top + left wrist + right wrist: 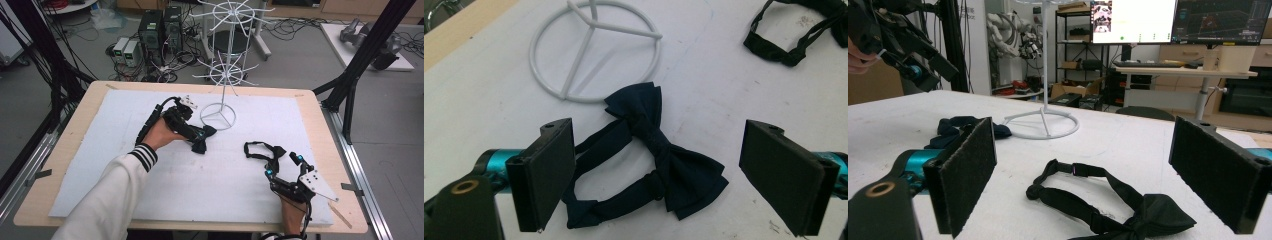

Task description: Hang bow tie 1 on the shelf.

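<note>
While the left gripper [659, 170] hovers fingers-apart over the navy bow tie [659, 150] beside the white stand [218, 116], the right gripper's [1108, 175] fingers sit apart too.

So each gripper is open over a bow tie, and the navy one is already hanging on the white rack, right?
Not hanging: the navy bow tie lies flat on the table beside the rack's ring base, as the left gripper view shows. Both the left gripper and right gripper are open.

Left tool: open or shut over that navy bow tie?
Open. The left tool has its jaws wide apart, hovering over the navy bow tie without touching it.
</note>
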